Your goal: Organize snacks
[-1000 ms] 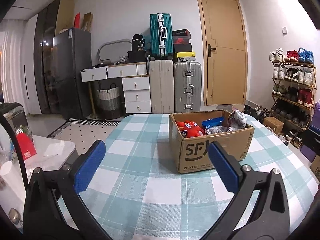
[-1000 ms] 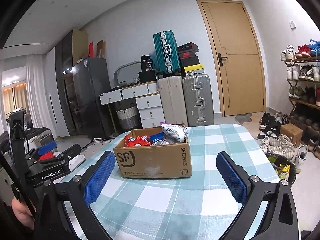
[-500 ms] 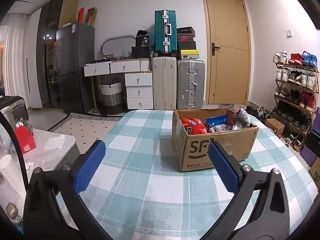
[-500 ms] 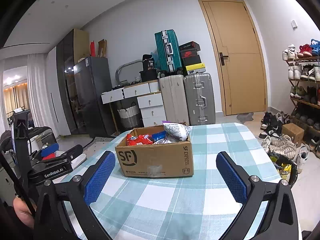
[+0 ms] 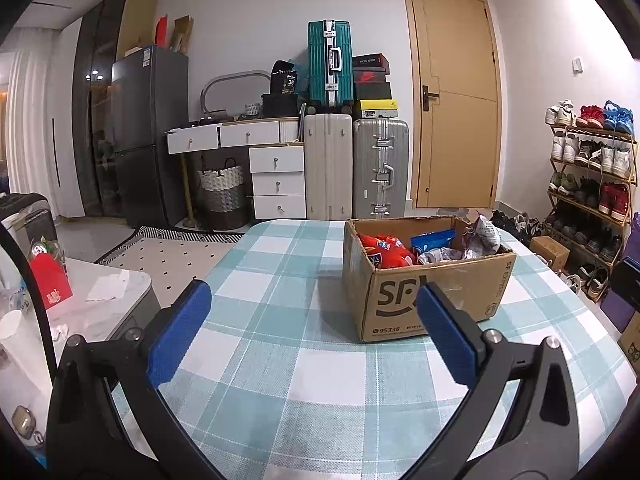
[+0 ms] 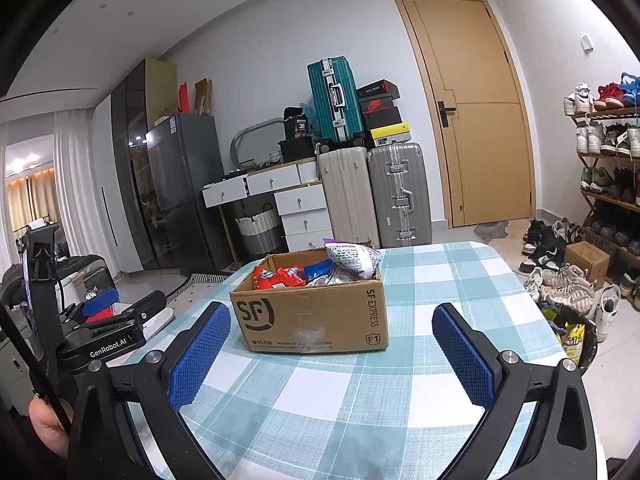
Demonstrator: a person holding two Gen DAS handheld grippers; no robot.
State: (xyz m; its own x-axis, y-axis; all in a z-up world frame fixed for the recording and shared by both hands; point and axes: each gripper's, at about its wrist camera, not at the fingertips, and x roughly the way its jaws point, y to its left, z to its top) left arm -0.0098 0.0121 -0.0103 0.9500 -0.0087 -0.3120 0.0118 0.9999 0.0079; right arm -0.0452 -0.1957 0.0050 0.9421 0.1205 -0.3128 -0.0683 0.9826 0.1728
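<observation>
the bench (image 5: 280, 360) (image 6: 460, 280) is covered in a teal-and-white checked cloth and carries a single brown cardboard box (image 5: 436, 300) (image 6: 316, 320), printed "sf" on its near face and "sf express" on its side. the box stands upright with its top open, toward the far half of the bench. inside it lie the snacks: a red packet (image 5: 386, 252) (image 6: 280, 278) at the left end, a blue packet (image 5: 434, 238) (image 6: 318, 270) in the middle, and a silver-grey crinkled bag (image 5: 486, 234) (image 6: 352, 260) that sticks up above the rim at the right end.

the left hand-held gripper (image 5: 314, 332) hovers above the bench, its blue-padded fingers spread wide with nothing between them; in its own view the right pad overlaps the near face of the box, though whether it touches cannot be told. the right hand-held gripper (image 6: 330, 352) is likewise spread wide and holds nothing, and the box sits beyond its fingertips, framed between the two pads. in the right wrist view the left hand-held gripper (image 6: 100, 320) shows at the far left, off the bench's left edge and well apart from the box.

behind the bench stand a grey fridge (image 5: 148, 132), a white drawer unit (image 5: 278, 176), stacked suitcases (image 5: 330, 64), a wooden door (image 5: 456, 96) and a shoe rack (image 5: 592, 168).
</observation>
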